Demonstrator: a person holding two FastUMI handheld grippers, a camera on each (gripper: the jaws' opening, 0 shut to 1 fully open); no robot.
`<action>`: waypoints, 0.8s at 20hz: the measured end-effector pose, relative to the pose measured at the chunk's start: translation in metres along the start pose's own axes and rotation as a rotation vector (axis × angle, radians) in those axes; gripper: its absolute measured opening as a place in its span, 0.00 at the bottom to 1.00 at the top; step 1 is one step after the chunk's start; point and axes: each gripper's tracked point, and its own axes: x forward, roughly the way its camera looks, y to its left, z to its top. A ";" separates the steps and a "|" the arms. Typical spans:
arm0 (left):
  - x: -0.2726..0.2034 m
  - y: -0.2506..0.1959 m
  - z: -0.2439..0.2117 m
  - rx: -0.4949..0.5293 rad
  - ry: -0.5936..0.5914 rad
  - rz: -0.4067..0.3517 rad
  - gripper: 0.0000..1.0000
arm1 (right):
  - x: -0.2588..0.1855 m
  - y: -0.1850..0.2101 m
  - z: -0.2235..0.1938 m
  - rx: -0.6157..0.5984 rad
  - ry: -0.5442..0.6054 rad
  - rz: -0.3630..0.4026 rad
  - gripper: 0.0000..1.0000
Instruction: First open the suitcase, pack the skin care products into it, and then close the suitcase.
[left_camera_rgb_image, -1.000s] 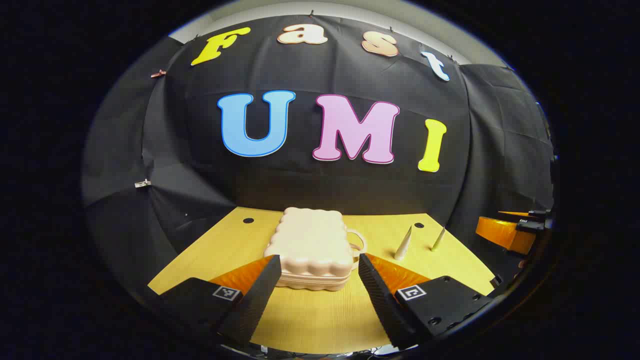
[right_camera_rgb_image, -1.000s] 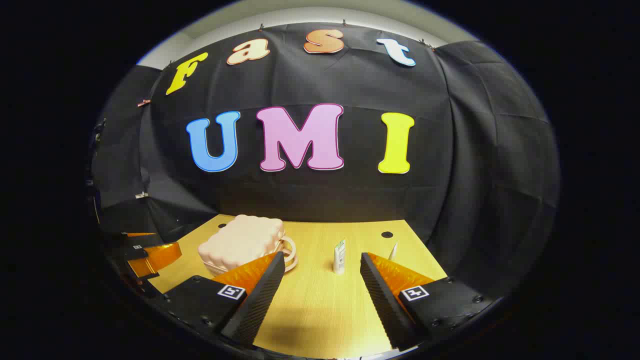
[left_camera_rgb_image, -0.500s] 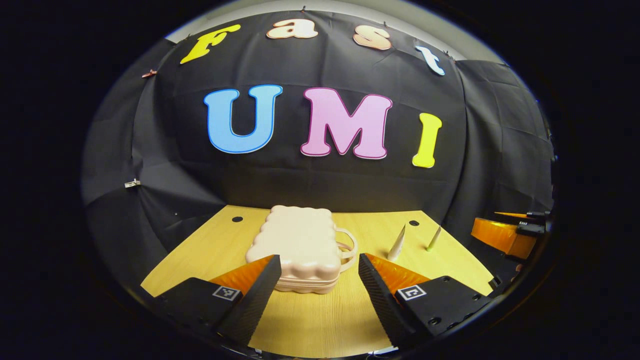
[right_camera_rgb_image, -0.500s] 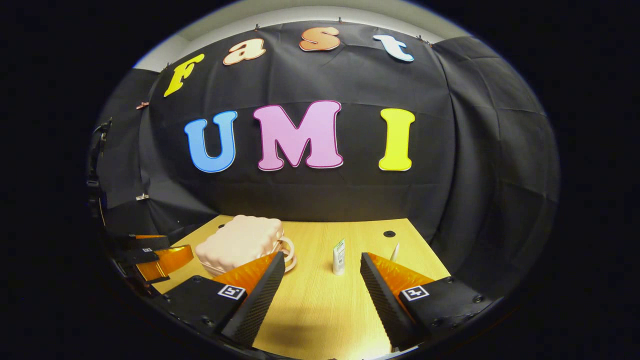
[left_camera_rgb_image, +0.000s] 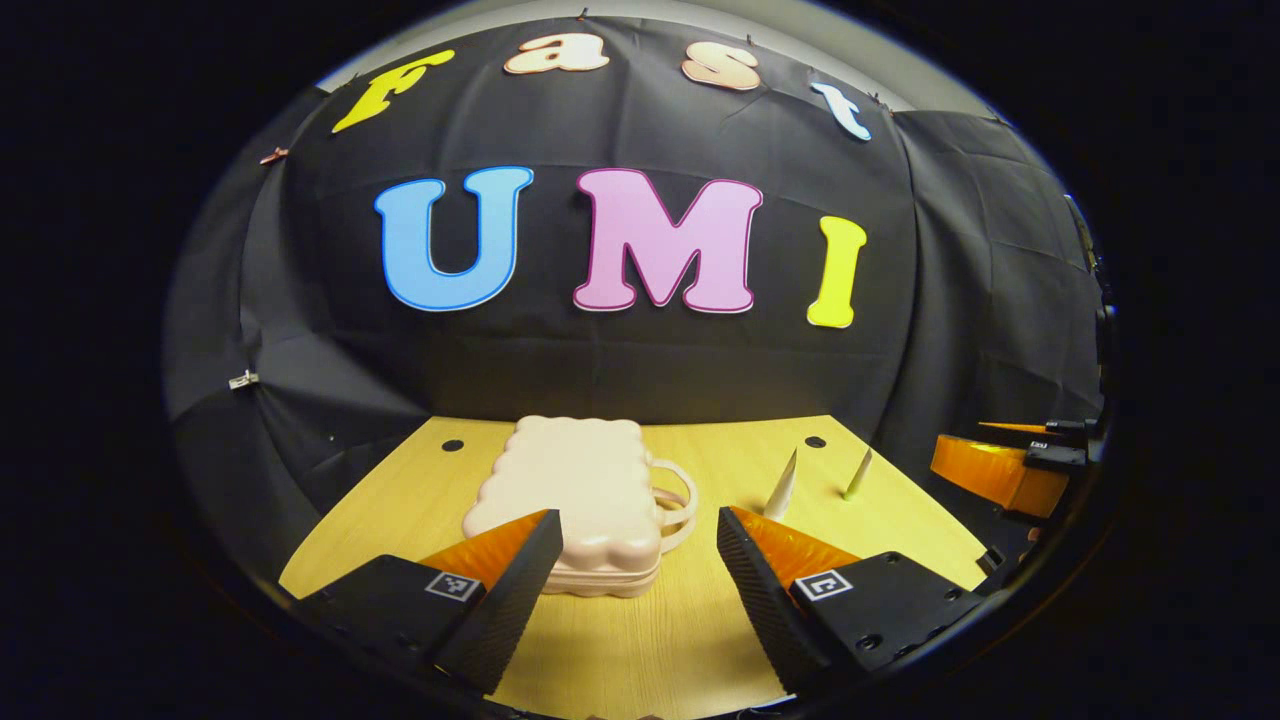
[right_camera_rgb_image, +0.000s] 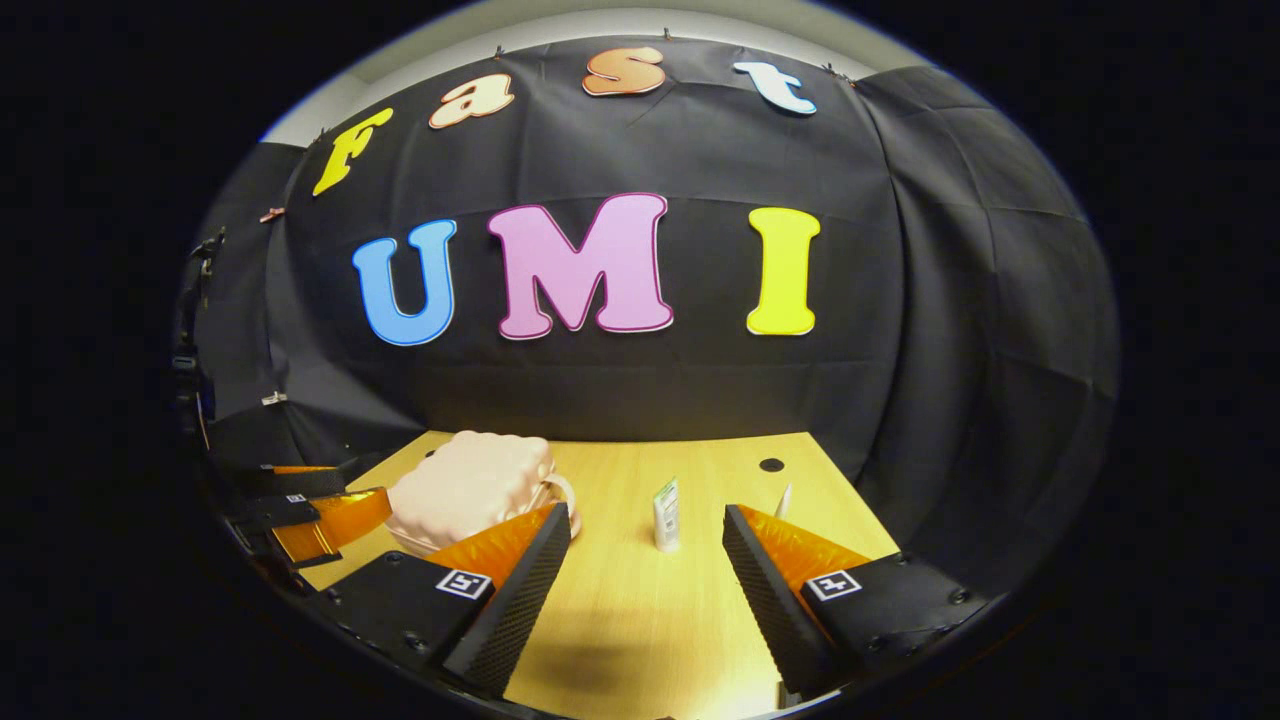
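table (left_camera_rgb_image: 620, 640): wooden, bears all task items.
suitcase (left_camera_rgb_image: 570, 495): lies flat on table, lid closed, handle toward tubes. opening step not yet done.
left gripper (left_camera_rgb_image: 632, 560): jaws spread wide, empty, above table near suitcase front edge.
right gripper (right_camera_rgb_image: 645, 560): jaws spread wide, empty, near larger tube.
larger tube (right_camera_rgb_image: 666, 514): upright, beside suitcase, unpacked.
smaller tube (right_camera_rgb_image: 784, 501): upright, further right, unpacked.
remaining: open, pack both, close.

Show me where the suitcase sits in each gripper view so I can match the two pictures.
Left gripper view: the suitcase lies shut on the table, centre-left, partly behind the left finger, its handle to the right.
Right gripper view: the suitcase is at lower left, behind the left finger.
Shared landmark: the suitcase handle, on the side facing the upright tubes.
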 end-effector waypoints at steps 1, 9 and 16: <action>0.008 -0.005 -0.002 -0.001 0.008 -0.013 0.98 | 0.002 -0.007 0.005 -0.018 -0.017 -0.017 0.97; 0.130 -0.051 -0.016 0.031 0.124 -0.071 0.98 | 0.034 -0.045 0.005 -0.021 0.003 -0.024 0.97; 0.241 -0.070 -0.077 0.048 0.284 -0.004 0.98 | 0.055 -0.062 -0.041 -0.011 0.107 0.006 0.98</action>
